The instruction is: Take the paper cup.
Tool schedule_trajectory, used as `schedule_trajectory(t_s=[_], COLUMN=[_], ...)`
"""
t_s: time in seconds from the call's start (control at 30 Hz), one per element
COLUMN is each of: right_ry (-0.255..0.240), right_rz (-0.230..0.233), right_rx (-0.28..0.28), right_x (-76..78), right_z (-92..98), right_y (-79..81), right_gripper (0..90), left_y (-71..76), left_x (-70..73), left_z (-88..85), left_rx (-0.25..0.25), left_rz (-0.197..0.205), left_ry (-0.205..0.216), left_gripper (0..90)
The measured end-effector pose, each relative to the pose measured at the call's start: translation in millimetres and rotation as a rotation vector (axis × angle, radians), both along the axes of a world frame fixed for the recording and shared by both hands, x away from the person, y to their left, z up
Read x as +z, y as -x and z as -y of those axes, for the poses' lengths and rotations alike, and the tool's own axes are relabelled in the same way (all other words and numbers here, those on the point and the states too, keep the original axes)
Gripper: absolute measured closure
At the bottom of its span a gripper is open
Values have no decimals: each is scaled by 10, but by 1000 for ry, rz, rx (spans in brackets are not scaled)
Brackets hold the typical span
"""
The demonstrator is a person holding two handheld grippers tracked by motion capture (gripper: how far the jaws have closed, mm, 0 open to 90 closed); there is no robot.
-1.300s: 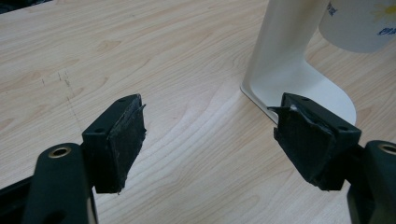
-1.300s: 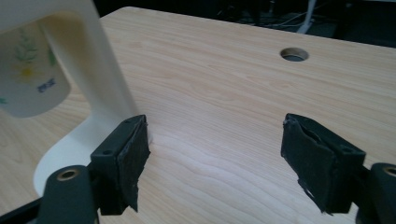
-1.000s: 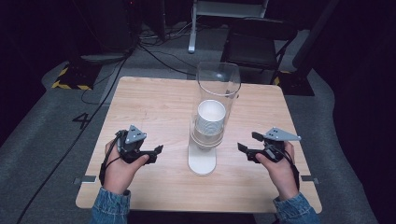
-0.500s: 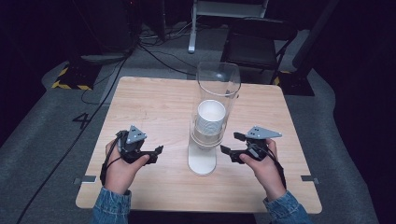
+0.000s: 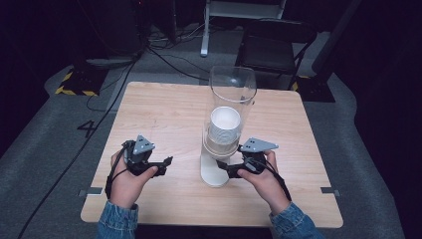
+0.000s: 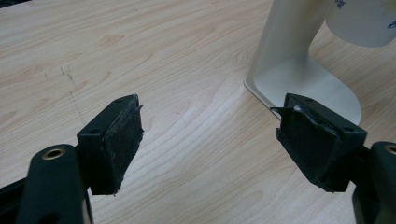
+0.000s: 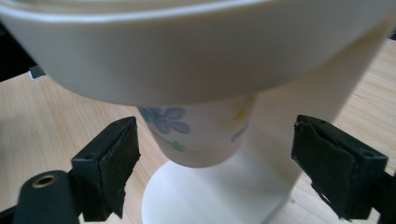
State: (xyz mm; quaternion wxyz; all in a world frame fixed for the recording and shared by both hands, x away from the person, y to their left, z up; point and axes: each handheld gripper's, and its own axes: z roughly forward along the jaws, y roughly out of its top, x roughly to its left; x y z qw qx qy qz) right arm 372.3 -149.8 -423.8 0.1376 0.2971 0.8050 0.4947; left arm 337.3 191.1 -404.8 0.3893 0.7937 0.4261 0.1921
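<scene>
Pale matt wood-grain table. Clear glossy plastic tube above a smooth cream plastic stand. The cup looks like matt paper with printed flowers. Worn, rough black rubber pads.

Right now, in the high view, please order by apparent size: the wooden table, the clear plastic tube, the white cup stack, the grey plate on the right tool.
1. Light wooden table
2. Clear plastic tube
3. White cup stack
4. Grey three-cornered plate
</scene>
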Motion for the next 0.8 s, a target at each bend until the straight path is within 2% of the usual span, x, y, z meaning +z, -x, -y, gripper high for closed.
schedule_trajectory(t_s=[0.37, 0.57, 0.6, 0.7, 0.8], right_ry=[-47, -103, -103, -123, -122], right_rz=[39, 83, 83, 122, 127], right_rx=[-8, -41, -41, -56, -52], right_x=[-96, -172, -172, -218, -217], right_z=[-187, -227, -227, -228, -229], right_y=[-18, -21, -21, -14, -6], right_gripper=[166, 219, 219, 310, 330], left_y=[11, 8, 8, 10, 8], left_x=[-13, -18, -18, -15, -18], left_z=[0, 0, 0, -4, -10], left_rx=[-3, -8, -8, -7, -4], left_rz=[-8, -6, -6, -2, 1], left_ry=[1, 1, 1, 3, 2], left_gripper=[221, 221, 221, 221, 221])
